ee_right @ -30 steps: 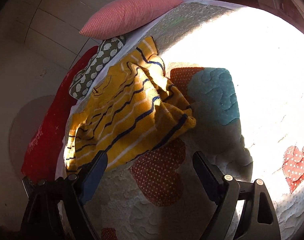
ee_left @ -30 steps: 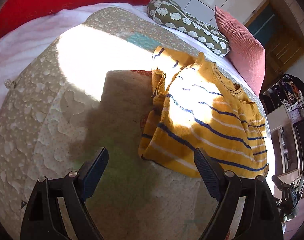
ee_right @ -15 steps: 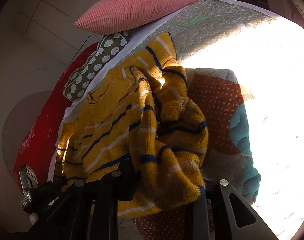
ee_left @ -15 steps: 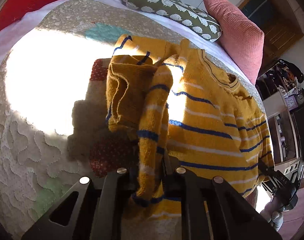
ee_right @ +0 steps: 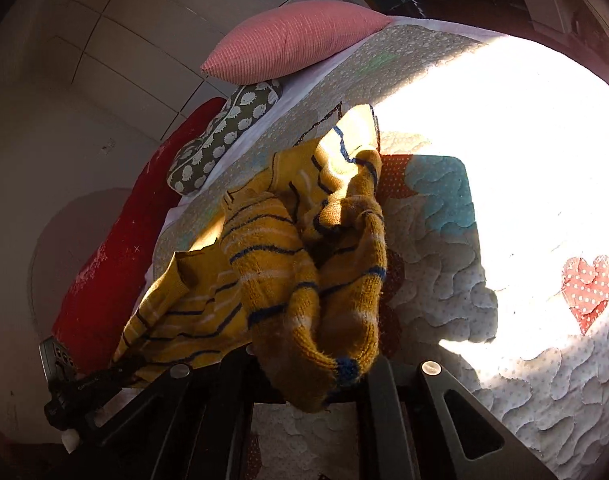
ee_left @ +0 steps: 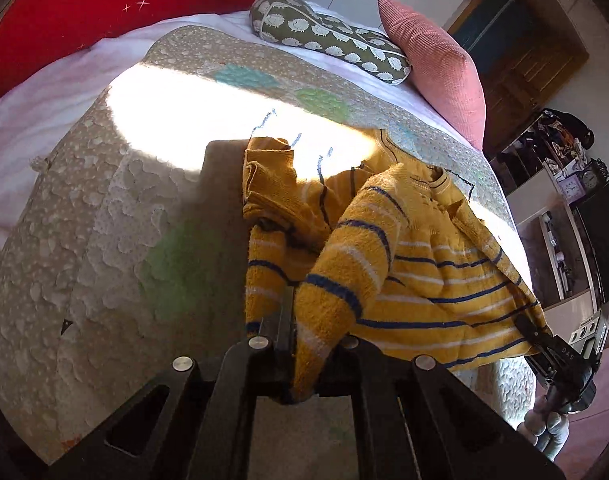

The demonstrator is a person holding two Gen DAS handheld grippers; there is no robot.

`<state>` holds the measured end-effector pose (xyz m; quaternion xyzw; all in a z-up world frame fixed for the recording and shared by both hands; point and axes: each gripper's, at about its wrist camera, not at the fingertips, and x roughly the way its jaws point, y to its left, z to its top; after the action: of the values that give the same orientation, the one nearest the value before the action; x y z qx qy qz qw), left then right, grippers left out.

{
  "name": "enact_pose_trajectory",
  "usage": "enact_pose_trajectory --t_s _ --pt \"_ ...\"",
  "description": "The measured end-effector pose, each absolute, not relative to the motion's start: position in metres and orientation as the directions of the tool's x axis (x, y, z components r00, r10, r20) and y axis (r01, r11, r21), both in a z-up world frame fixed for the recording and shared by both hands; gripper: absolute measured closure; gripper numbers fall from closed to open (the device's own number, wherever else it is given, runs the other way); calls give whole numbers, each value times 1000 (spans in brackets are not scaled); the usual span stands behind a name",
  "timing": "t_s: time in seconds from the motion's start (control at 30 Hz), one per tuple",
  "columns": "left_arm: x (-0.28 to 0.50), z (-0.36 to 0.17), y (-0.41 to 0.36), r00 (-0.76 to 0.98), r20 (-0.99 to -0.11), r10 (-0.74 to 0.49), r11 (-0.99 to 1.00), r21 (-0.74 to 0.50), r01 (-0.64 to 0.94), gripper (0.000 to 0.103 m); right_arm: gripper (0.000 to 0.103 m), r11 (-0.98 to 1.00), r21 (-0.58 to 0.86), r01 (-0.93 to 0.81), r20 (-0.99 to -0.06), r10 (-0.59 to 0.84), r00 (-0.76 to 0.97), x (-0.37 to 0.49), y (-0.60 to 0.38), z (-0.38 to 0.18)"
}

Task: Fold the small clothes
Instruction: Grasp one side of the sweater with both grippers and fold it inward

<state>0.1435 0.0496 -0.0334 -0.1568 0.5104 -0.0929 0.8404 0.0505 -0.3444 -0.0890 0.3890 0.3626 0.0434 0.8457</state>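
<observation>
Both grippers, left and right, just clamped onto yellow striped sweater; hem raised off quilt, collar end resting toward pillow-side edge. Fold begun.

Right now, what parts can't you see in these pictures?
- Left wrist view: the left gripper fingertips, buried in the yellow sweater.
- Right wrist view: the right gripper tips, under bunched knit.
- Both views: part of the quilt, washed out by sun glare.
</observation>
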Motion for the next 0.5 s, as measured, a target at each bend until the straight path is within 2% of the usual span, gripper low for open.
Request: enact_pose_trajectory --t_s 0.17,0.23,0.3,0.4,0.5 --pt "116 -53 57 441 -840 -317 930 -367 -32 96 90 643 718 266 -595 369 714 4 -349 -120" --pt "111 -56 65 436 -838 -328 919 -390 -58 95 80 615 728 303 -602 361 712 -6 -356 -130" --pt "103 -50 74 458 -825 -332 910 -407 -73 92 75 616 725 308 -597 340 727 -17 -361 -125" --pt "88 -34 88 529 -814 -240 931 -347 -112 79 67 676 670 308 -600 247 761 -35 -367 -99" --pt "79 -17 94 573 -807 -142 952 -270 -144 78 64 759 592 273 -583 168 795 -37 -362 -67"
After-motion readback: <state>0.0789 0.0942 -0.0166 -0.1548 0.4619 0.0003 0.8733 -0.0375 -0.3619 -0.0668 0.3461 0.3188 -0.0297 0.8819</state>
